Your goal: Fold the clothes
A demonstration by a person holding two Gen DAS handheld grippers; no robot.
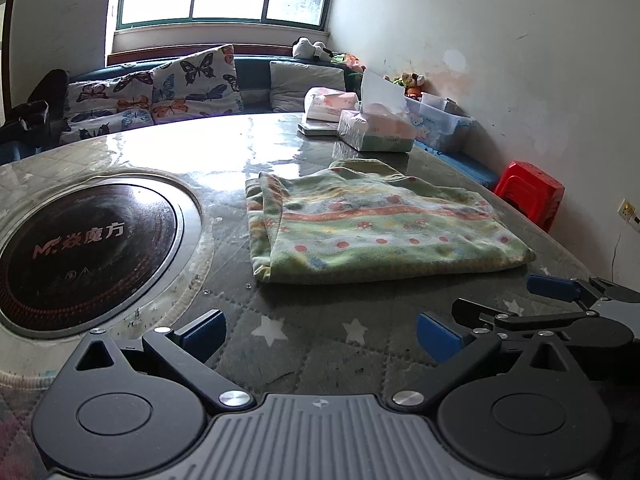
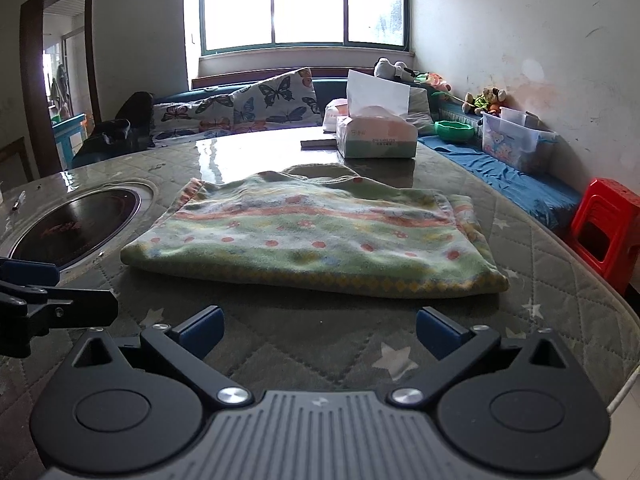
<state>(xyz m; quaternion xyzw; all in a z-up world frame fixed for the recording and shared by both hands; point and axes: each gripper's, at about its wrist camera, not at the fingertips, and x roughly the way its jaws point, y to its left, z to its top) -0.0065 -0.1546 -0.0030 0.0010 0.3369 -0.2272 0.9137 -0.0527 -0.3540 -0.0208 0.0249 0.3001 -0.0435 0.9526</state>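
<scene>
A round table (image 1: pixel 280 152) covered by a grey-green quilted pad with white stars fills most of both views, its far half glossy under the light from the window (image 2: pixel 304 4). A bench with butterfly cushions (image 1: pixel 192 84) runs behind it along the wall. Set into the tabletop on the left is a round black induction cooktop (image 1: pixel 80 252) with a metal rim. The folded garment (image 1: pixel 372 228), a green fleece piece with orange stripes, red dots and a yellow diamond border along its near edge, lies flat on the pad to the right of the cooktop, apart from it and in front of both grippers; no finger touches it. A red plastic stool (image 2: pixel 604 224) stands on the floor past the table's right edge. Behind the garment, toward the far side, a tissue box (image 2: pixel 376 136) sits with 1 sheet sticking up. The left gripper (image 1: pixel 320 334) hovers low over the pad just short of the garment's near edge, its 2 blue-padded jaws spread wide with nothing between them. The right gripper (image 2: pixel 320 330) sits the same way just beside it, jaws spread wide and empty, also just short of the near edge.
</scene>
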